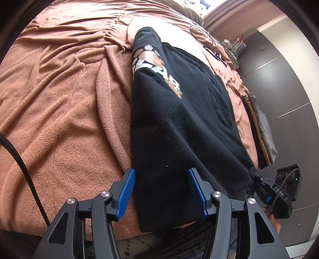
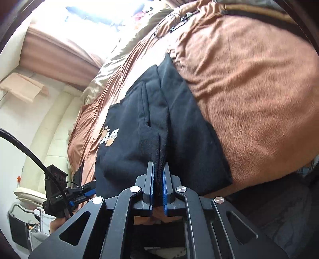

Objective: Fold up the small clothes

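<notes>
Pinching the near hem of the black garment [image 2: 159, 127], the right gripper [image 2: 158, 171] has its two blue-lined jaws drawn almost together, with a raised ridge of dark cloth squeezed between them. From that ridge the fabric runs away in long folds over the rust-brown blanket [image 2: 249, 95] that covers the bed. The left gripper [image 1: 160, 175] stands with its blue pads [image 1: 126, 191] apart on either side of the same near edge; cloth lies between them, yet neither pad presses on it, so nothing is held there. In the left wrist view the right gripper appears low at the right, at the garment's other near corner, and in the right wrist view the left gripper shows small at the lower left with a black cable [image 2: 30, 151] arching over it. Further out, the garment lies lengthwise on the blanket, already narrowed by a fold, a white and tan print [image 1: 157, 69] showing along its left side. Beyond it the blanket is creased into loose ridges. At the bed's right edge rests a stack of folded clothes [image 1: 261, 127] in grey and tan. A thin looped wire [image 1: 207, 41] lies on the far part of the bed, and past that is a bright window area [image 2: 95, 18].
</notes>
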Tool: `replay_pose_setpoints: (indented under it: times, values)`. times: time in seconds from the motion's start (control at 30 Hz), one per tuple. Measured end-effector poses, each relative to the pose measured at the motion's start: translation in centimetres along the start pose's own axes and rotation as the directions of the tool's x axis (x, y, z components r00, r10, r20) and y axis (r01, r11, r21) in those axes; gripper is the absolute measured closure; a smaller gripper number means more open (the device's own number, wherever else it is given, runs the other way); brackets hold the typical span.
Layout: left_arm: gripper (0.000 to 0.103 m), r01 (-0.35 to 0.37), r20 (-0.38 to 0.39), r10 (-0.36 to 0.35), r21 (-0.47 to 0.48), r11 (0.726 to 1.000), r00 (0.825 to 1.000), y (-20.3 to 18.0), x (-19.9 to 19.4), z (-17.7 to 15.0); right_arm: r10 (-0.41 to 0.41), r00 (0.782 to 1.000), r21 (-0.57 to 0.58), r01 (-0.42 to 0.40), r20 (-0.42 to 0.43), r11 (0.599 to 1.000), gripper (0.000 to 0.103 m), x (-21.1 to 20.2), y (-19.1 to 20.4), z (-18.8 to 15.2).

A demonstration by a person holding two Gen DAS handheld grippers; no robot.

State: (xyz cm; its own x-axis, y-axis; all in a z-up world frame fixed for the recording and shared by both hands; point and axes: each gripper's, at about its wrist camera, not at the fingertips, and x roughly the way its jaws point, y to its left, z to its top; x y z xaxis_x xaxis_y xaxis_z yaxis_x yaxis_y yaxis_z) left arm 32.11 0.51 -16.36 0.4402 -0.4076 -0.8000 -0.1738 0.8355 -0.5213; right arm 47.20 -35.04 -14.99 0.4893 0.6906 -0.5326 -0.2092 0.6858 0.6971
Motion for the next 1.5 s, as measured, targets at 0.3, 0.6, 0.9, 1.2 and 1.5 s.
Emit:
replay_pose_setpoints:
  times: [0.3, 0.6, 0.9, 1.2, 1.5]
  values:
    - [0.049, -0.042, -0.021, 0.043, 0.026, 0.999, 0.999, -0.9, 1.5, -0.1, -0.043, 0.999, 0.014, 0.042, 0.029, 0.999, 0.1, -2.7, -1.6, 0.3]
    - [0.061, -0.049, -0.033, 0.049, 0.014, 0.999, 0.998, 0.0, 1.6, -0.1, -0.062, 0.998, 0.041, 0.061, 0.026, 0.997, 0.1, -2.7, -3.1, -1.3]
    - [0.061, -0.014, -0.012, 0.014, 0.001, 1.0, 1.0, 1.0, 0.6, 1.0, -0.046, 0.999, 0.0, 0.046, 0.018, 0.999, 0.095, -2.9, -2.4, -0.9]
    - [0.061, 0.0, -0.02, 0.0, -0.008, 1.0, 1.0, 1.3, 1.6, 3.5, 0.063, 0.997, -0.033, -0.064, -0.038, 0.997, 0.05, -0.4, -2.2, 2.5]
    - [0.061, -0.002, -0.022, 0.001, -0.033, 0.999, 1.0, 2.1, 3.0, 6.6, 0.083, 0.983, -0.08, -0.097, -0.162, 0.992, 0.058, 5.3, -1.7, 9.1]
